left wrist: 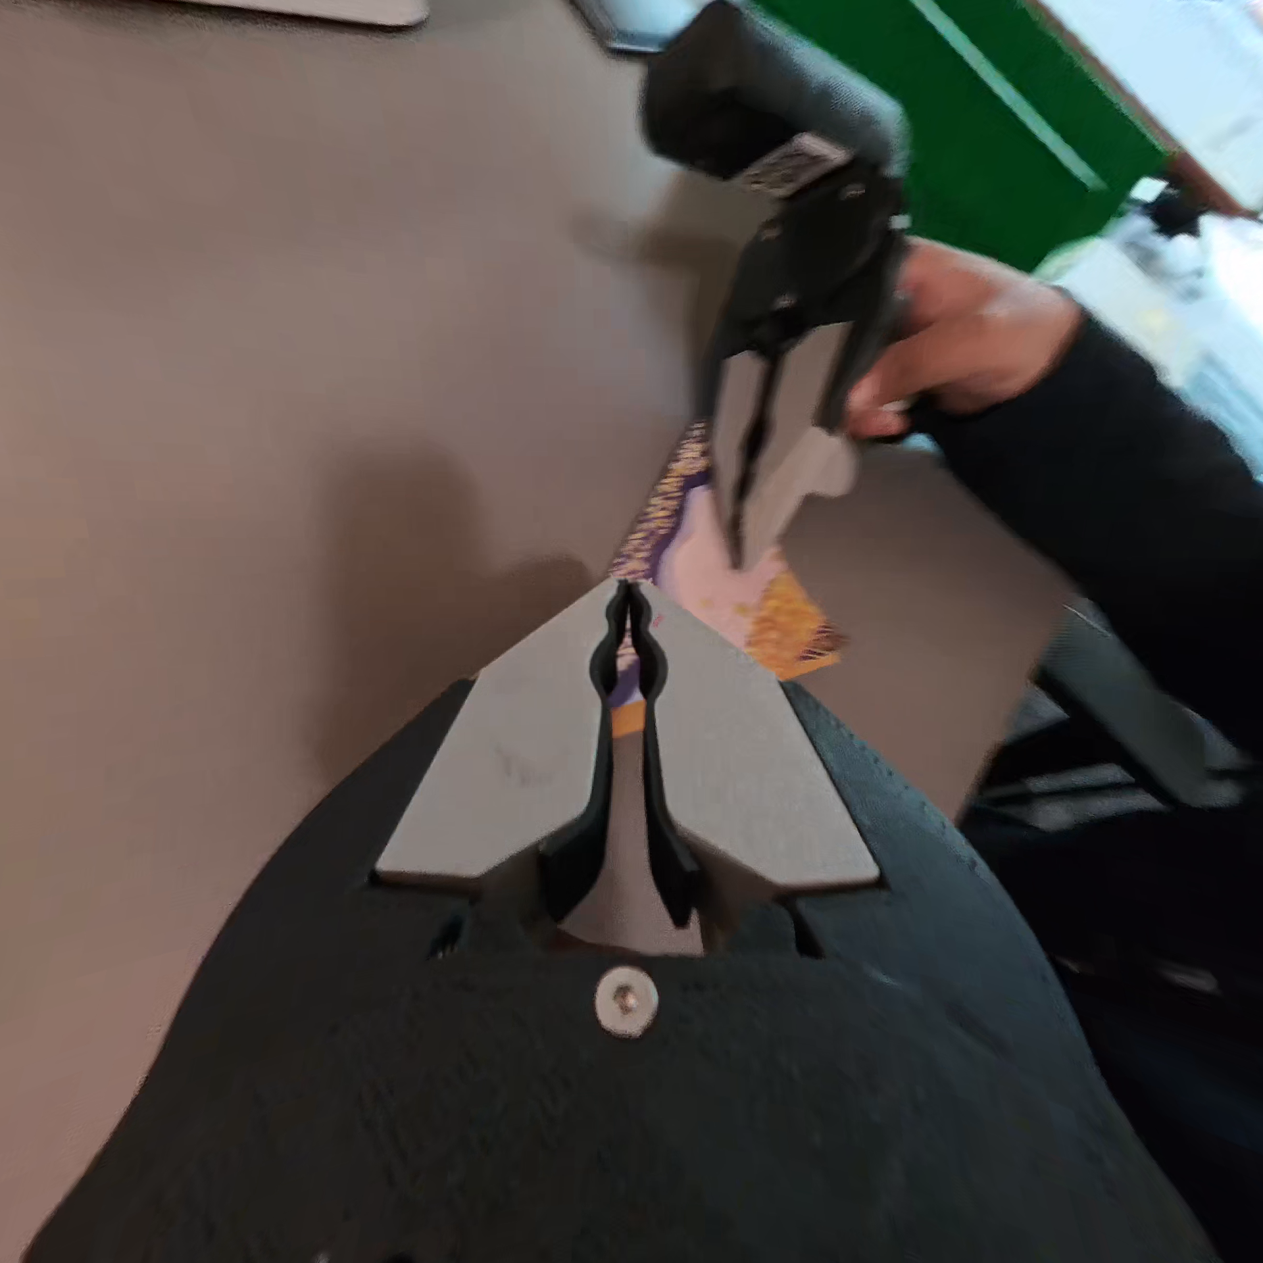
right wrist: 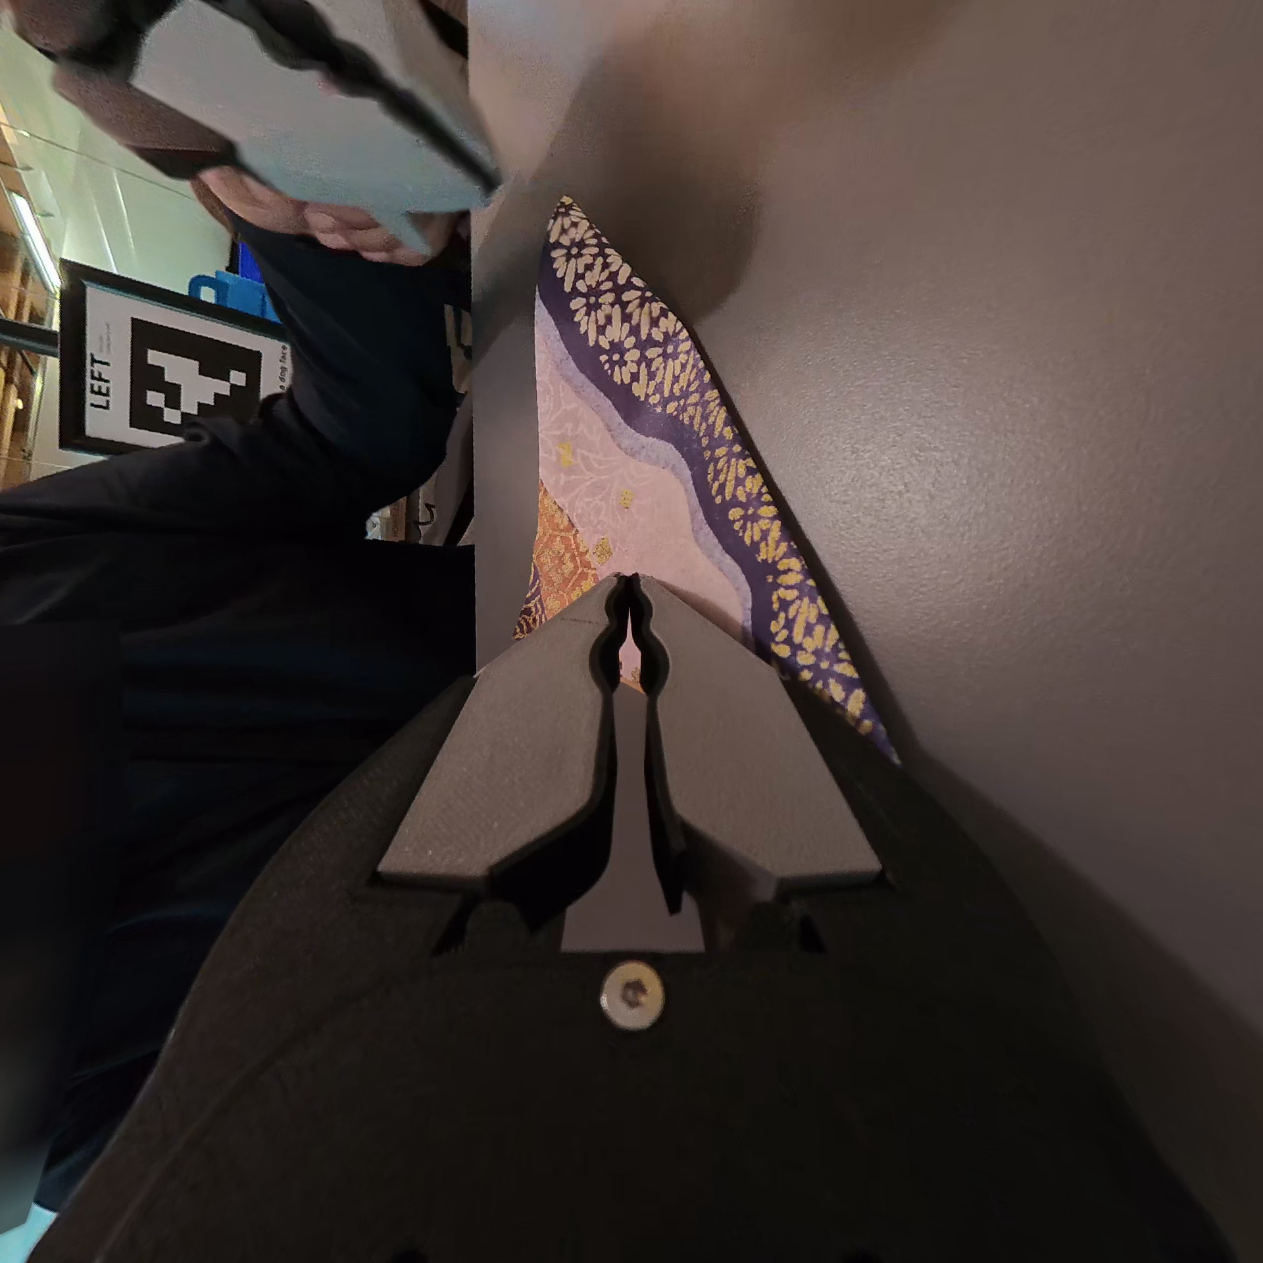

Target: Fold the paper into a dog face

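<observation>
The paper (right wrist: 615,478) is a folded triangle with a purple band of gold flowers, a pale pink middle and an orange corner. It lies flat on the grey-brown table (right wrist: 991,478) near the table's edge, and also shows in the left wrist view (left wrist: 711,581). My right gripper (right wrist: 629,581) is shut, with its tips down on the pink part of the paper; it also shows in the left wrist view (left wrist: 735,557). My left gripper (left wrist: 625,589) is shut and blurred, its tips beside the paper's purple corner. In the right wrist view it (right wrist: 489,184) hangs just off that corner.
The table edge (right wrist: 473,410) runs close to the paper. Beyond it are a person's dark sleeve (left wrist: 1128,512), a hand (left wrist: 957,342) and a dark chair (left wrist: 1107,717). A pale flat mat (left wrist: 328,8) and a dark device (left wrist: 629,34) lie at the far side.
</observation>
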A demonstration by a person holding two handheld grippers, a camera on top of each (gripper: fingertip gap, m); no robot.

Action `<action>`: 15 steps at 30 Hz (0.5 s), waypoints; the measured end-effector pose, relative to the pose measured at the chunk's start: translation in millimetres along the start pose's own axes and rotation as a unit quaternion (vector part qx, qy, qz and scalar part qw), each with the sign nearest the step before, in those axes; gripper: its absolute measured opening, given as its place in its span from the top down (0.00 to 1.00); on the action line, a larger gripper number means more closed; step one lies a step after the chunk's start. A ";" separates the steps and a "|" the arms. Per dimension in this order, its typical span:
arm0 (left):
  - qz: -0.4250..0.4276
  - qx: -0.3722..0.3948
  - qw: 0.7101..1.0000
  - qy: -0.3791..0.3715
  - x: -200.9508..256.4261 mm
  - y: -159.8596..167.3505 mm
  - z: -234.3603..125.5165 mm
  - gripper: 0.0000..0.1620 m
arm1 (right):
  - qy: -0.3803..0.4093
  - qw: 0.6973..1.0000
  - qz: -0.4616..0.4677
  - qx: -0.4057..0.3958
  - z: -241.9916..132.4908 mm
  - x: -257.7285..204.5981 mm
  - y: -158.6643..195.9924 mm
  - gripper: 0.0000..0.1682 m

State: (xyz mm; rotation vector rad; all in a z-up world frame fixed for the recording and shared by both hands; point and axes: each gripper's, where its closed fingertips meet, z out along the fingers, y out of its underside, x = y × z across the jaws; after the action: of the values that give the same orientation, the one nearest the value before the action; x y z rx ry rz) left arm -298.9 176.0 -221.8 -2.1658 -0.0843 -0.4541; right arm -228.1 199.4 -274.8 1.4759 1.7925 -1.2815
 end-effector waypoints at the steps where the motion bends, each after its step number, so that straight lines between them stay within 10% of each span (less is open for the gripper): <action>1: 0.014 -0.022 0.999 0.036 12.0 -0.9 2.2 1.00 | 0.000 1.000 0.000 0.000 0.0 0.0 0.0 1.00; 5: 0.041 -0.178 0.967 0.177 38.6 17.5 19.7 1.00 | -0.002 1.000 0.001 0.000 0.1 -0.1 0.0 1.00; 15: -0.069 -0.377 0.886 0.261 11.4 53.4 32.0 1.00 | -0.003 1.000 0.002 0.001 0.1 -0.2 0.1 1.00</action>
State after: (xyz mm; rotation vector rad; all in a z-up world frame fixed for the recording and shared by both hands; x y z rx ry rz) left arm -267.1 168.3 -276.1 -2.7003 0.2901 -1.3142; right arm -228.0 199.2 -274.8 1.4747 1.7849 -1.2835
